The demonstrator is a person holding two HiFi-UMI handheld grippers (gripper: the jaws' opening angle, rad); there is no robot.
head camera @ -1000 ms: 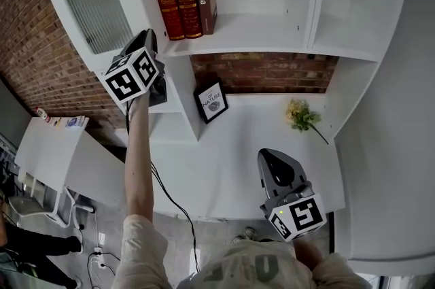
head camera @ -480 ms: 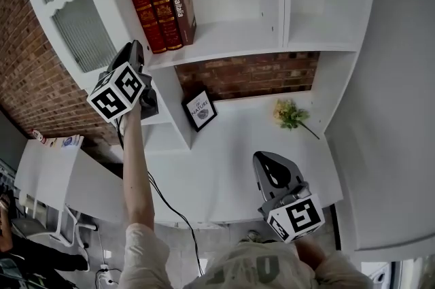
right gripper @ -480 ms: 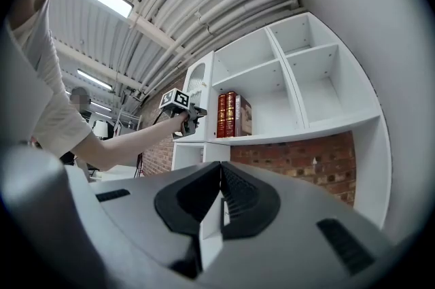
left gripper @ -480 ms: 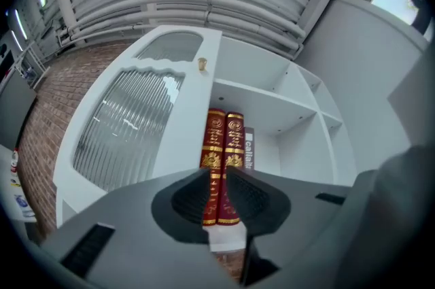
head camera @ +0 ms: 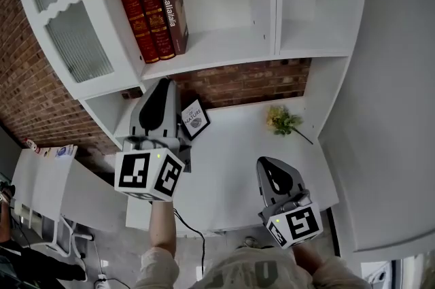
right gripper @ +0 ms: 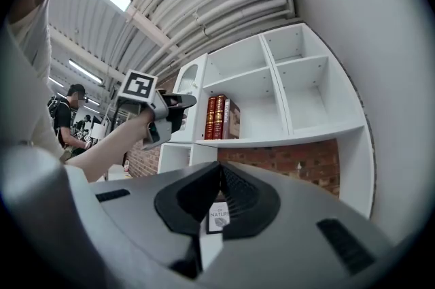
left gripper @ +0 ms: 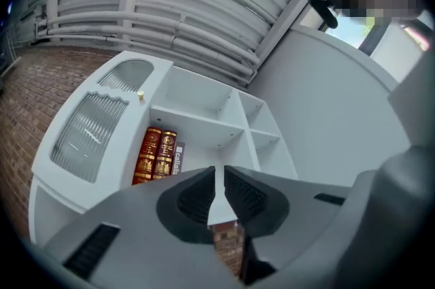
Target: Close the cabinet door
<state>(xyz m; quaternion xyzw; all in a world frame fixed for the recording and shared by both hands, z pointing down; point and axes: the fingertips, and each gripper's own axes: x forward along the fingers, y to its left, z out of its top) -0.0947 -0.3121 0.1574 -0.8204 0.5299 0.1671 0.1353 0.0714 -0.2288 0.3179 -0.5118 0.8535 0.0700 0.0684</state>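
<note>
The cabinet door (head camera: 71, 43) stands open beside 3 books (head camera: 151, 19). Only the right gripper view shows the left gripper (right gripper: 189, 101) sideways. It has left the door, and its jaws have been closing to an empty slit. The right gripper (head camera: 270, 162) is pressed together, empty.

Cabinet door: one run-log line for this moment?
cabinet door open | left gripper clear of door, jaws slightly apart, empty | right gripper shut, empty

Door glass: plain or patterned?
Patterned: the glass is ribbed and translucent. It shows best in the head view.
</note>
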